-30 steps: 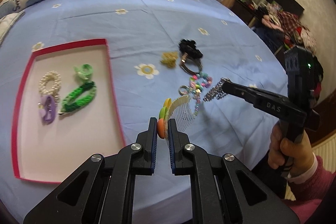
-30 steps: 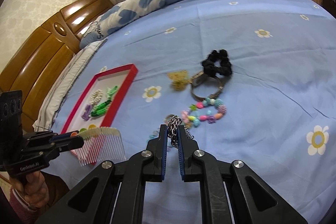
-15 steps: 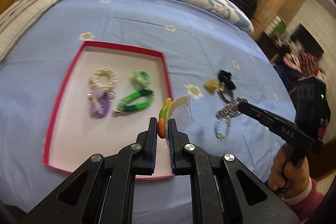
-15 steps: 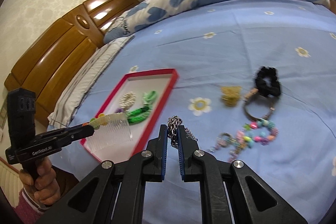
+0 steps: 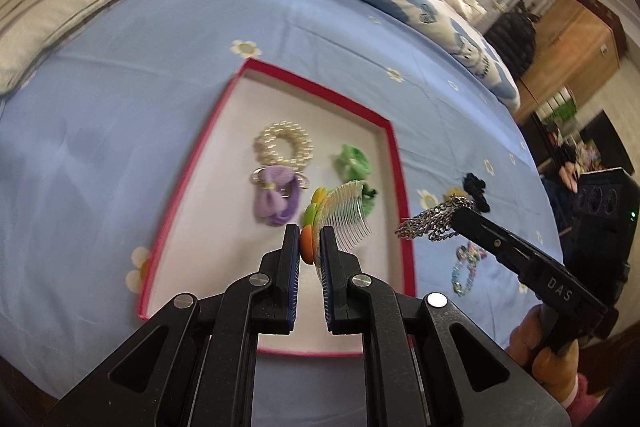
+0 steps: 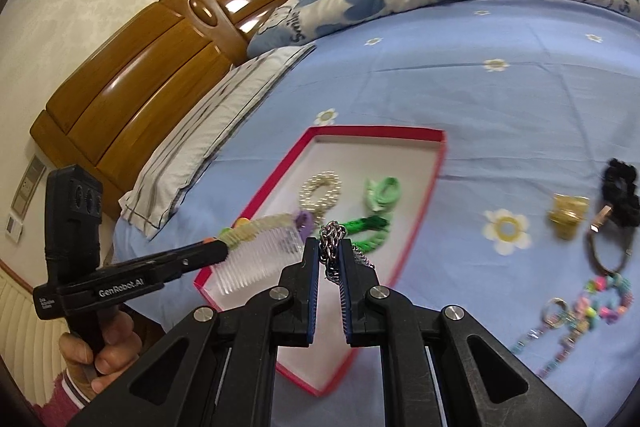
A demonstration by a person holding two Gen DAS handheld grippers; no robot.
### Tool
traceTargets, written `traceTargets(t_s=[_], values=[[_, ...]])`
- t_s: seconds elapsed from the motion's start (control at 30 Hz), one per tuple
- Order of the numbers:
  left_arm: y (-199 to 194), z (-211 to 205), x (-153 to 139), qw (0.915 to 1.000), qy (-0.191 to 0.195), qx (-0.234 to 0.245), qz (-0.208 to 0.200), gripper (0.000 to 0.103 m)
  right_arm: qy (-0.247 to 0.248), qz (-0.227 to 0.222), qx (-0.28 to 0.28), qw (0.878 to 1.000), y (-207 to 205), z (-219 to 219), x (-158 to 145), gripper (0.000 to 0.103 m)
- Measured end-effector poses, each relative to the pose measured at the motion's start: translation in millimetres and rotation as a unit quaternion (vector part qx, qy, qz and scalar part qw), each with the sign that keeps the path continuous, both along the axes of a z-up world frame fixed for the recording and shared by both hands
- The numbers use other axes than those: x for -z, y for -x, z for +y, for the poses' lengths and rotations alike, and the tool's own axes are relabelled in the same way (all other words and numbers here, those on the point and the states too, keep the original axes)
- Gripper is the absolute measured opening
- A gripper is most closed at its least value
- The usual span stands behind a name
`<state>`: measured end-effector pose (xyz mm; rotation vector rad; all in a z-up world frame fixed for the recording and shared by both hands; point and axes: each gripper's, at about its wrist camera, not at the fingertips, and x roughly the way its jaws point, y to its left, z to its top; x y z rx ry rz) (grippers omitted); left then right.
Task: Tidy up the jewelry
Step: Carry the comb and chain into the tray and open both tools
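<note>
My left fingers (image 5: pixel 310 241) clamp the comb (image 5: pixel 345 214) over the red tray (image 5: pixel 192 183); my right fingers (image 6: pixel 329 254) pinch the chain (image 6: pixel 330 235) above its near edge. I'd lower each onto bare tray floor (clear of the pearl bracelet (image 5: pixel 285 143)) before letting go.

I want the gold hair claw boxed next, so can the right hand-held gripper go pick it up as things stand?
Probably not yet. The right hand-held gripper is shut on the silver chain, so its jaws are full. The gold hair claw lies in the open on the blue sheet, with nothing covering it.
</note>
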<state>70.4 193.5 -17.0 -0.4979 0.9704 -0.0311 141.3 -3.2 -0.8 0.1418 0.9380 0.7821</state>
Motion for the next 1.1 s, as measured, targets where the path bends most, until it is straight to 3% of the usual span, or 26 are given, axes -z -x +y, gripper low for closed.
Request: traceTargets(t_s=[0.4,1.1], values=[[-14,23,33,0.9990,0.015,-0.031,0.029,0.008,0.033,0.031,-0.017,0.999,-18,35,41,0.009],[-23,16,47,0.9974,-0.029,-0.025,0.062,0.012,0.064,0.061,-0.024,0.996,-27,40,66,0.010]])
